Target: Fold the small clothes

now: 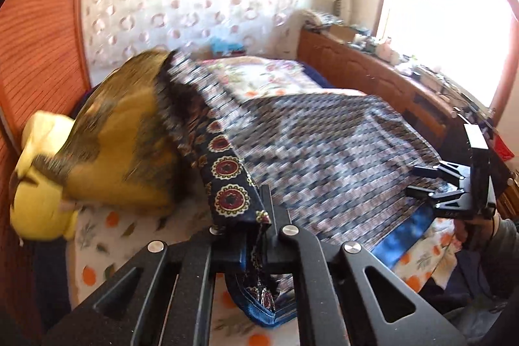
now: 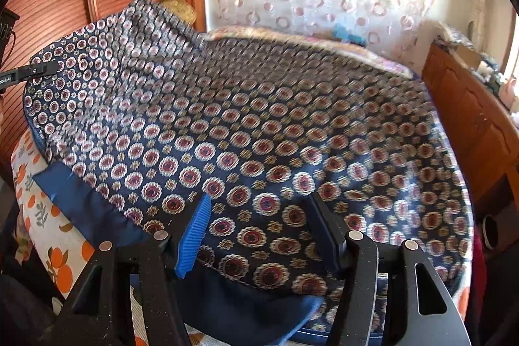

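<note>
A navy cloth (image 1: pixel 324 145) printed with red and white medallions and edged in blue lies spread over the bed. In the left wrist view my left gripper (image 1: pixel 256 216) is shut on one bunched edge of it, and that edge rises off the bed as a ridge. The right wrist view shows the same left gripper (image 2: pixel 42 68) pinching the cloth's (image 2: pixel 259 125) far left corner. My right gripper (image 2: pixel 259 232) stands open over the near hem, its fingers straddling the fabric without pressing it. It also shows in the left wrist view as the right gripper (image 1: pixel 415 181) at the cloth's right edge.
Under the cloth is a white bed sheet (image 1: pixel 107 235) with an orange fruit print. A yellow-brown cushion (image 1: pixel 113 145) lies at the left by a wooden panel (image 1: pixel 39 38). A cluttered wooden cabinet (image 1: pixel 373 70) runs along the right under a bright window.
</note>
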{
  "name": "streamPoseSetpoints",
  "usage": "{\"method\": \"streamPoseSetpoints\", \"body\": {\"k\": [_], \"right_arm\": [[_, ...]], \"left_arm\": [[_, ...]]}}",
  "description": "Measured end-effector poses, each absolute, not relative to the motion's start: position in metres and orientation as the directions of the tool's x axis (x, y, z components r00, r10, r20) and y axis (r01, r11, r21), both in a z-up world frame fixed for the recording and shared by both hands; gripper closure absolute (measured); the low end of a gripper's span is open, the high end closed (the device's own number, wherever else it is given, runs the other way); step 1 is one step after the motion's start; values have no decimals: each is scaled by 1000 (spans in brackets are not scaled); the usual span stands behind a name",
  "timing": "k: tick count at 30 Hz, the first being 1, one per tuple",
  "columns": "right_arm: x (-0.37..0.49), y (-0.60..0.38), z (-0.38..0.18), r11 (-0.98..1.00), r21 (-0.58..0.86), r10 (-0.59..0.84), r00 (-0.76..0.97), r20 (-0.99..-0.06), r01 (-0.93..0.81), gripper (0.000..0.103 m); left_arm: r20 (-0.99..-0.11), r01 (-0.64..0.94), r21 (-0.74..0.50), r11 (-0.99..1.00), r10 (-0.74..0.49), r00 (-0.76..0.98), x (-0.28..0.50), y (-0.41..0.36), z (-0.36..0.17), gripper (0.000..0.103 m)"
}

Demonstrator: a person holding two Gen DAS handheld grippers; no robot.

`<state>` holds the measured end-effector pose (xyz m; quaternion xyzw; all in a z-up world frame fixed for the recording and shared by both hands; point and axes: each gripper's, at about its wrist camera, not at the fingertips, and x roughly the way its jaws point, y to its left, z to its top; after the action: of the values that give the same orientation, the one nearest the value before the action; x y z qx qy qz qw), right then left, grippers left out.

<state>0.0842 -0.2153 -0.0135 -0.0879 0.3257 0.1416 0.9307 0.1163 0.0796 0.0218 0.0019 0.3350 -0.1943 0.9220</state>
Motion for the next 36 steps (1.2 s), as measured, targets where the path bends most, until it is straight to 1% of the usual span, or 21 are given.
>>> {"method": "streamPoseSetpoints", "body": {"k": [5, 10, 14, 16, 21, 23, 24, 25, 27, 28, 30, 36], "right_arm": [[68, -242, 2, 960, -46, 198, 787, -584, -276, 40], [43, -283, 19, 978, -33, 156, 824, -545, -207, 40], [24, -311, 23, 986, -34, 121, 839, -530, -164, 40], [14, -323, 22, 989, -26, 110, 844, -525, -145, 40], [-2, -340, 18, 994, -5, 93, 848, -522, -112, 40], [-7, -348, 16, 995, 9, 92, 847, -524, -103, 40], [-7, -350, 15, 995, 15, 92, 846, -525, -99, 40], [-8, -355, 16, 995, 21, 93, 845, -526, -96, 40], [-9, -358, 15, 995, 30, 95, 844, -527, -94, 40], [-10, -360, 14, 995, 34, 96, 844, -528, -92, 40], [-14, -362, 14, 995, 42, 98, 842, -530, -90, 40], [0, -362, 16, 994, 53, 112, 838, -533, -99, 40]], "left_arm": [[-603, 458, -103, 883, -421, 677, 129, 22, 40, 97], [-594, 593, -92, 800, -522, 612, 142, -62, 59, 97], [-602, 679, -75, 730, -576, 553, 145, -127, 67, 97], [-616, 718, -65, 693, -594, 517, 145, -164, 67, 97], [-649, 753, -59, 656, -598, 470, 146, -216, 68, 96], [-664, 756, -45, 653, -585, 466, 147, -226, 68, 85], [-663, 762, -49, 646, -592, 459, 147, -227, 68, 70], [-661, 766, -54, 641, -598, 454, 148, -226, 68, 59], [-664, 765, -52, 642, -594, 454, 151, -225, 67, 54], [-670, 761, -51, 647, -587, 454, 153, -220, 66, 46], [-675, 750, -47, 660, -574, 463, 157, -224, 62, 39], [-690, 701, -27, 713, -521, 503, 172, -199, 50, 35]]}}
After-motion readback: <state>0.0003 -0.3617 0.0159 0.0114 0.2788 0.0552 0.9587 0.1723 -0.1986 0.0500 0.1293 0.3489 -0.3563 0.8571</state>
